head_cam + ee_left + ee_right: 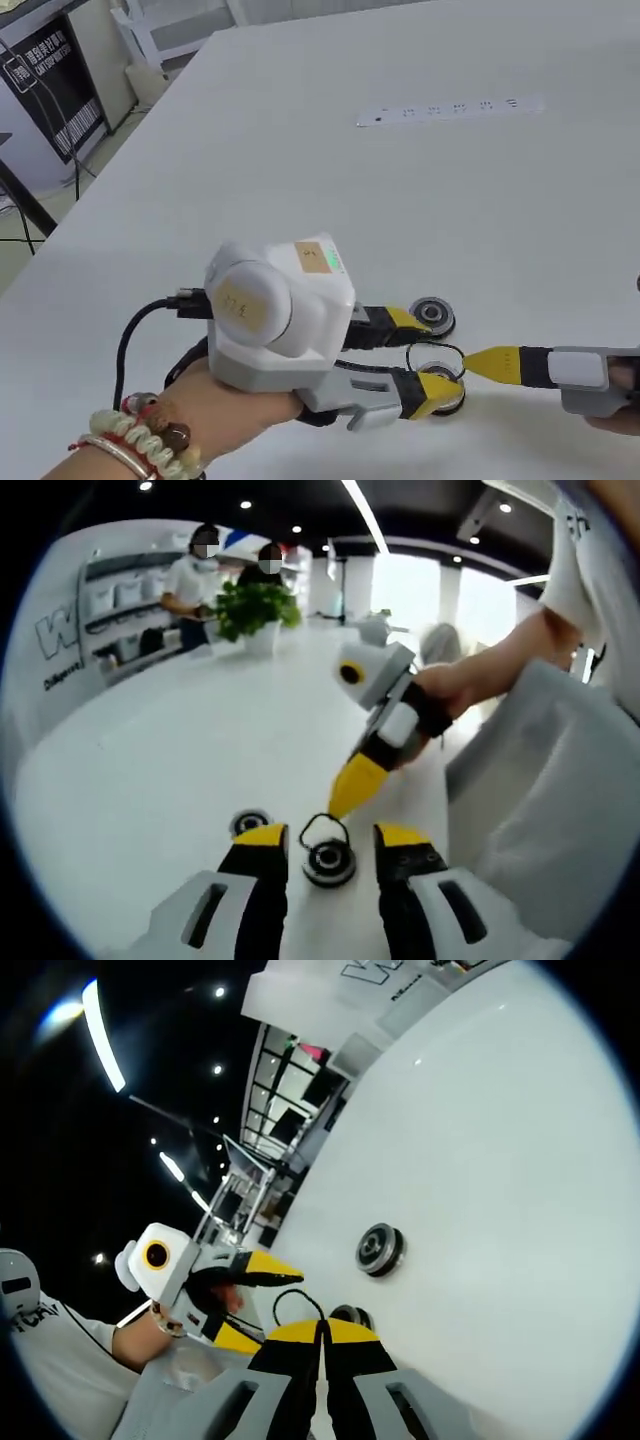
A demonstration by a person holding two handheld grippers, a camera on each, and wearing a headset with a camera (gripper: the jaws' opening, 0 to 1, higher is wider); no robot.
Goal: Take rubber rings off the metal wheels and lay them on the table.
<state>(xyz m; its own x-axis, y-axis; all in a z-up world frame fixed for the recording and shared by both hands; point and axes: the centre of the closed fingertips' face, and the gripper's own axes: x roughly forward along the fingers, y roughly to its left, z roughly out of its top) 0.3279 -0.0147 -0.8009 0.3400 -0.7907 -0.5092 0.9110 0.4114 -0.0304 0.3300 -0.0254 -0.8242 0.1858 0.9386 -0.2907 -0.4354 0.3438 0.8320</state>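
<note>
Near side of the counter (300,180), well in from its left edge: the left gripper (435,352) is held low, with its jaws apart, one on each side of the near metal wheel (330,862). The left gripper view shows a gap on each side of the wheel. Whether either jaw touches the wheel cannot be told.

The rubber ring (434,353) of this wheel is part-way off. It stands up from the wheel as a thin black loop on the side away from the left gripper. The right gripper (470,363) reaches in from the right edge of the counter. Its jaws are together, and the tips meet the loop and appear to pinch it.

Just beyond, toward the far edge, the second metal wheel (432,315) lies flat. Its outer band is dark, so its ring is judged to be in place.

Near the far edge lies a white power strip (450,110).

Status: no ring lies loose on the counter. The first removal is in progress. The loop must come clear and be laid down, then the second wheel needs the same operation.
</note>
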